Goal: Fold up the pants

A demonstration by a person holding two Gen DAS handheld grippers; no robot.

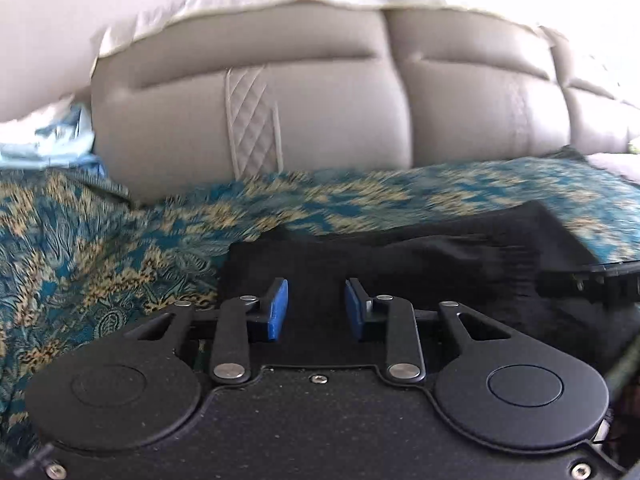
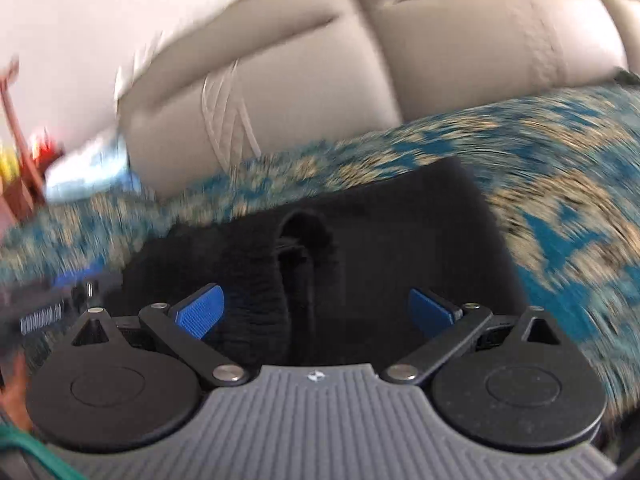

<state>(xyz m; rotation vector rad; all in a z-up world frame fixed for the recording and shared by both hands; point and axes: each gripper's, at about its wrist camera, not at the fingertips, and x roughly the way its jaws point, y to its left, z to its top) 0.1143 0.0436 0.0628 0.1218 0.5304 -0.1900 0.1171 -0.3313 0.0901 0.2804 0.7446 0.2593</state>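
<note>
Left tongs [image 1: 316,306] hover over the near-left part of the black pants [image 1: 400,256], blue pads a narrow gap apart with nothing pinched between them. Right tongs [image 2: 316,312] stand wide over the same pants [image 2: 360,216], a rumpled fold lying between the pads, untouched as far as the blur allows. Folded into a dark block, the pants lie on a teal and gold patterned bedspread [image 1: 80,248]. Bare spread lies to the left, right and beyond the pants. Behind it rises a padded beige headboard [image 1: 312,112] against a pale wall [image 1: 60,8]. A light blue bundle [image 1: 52,140] sits at the far left.
</note>
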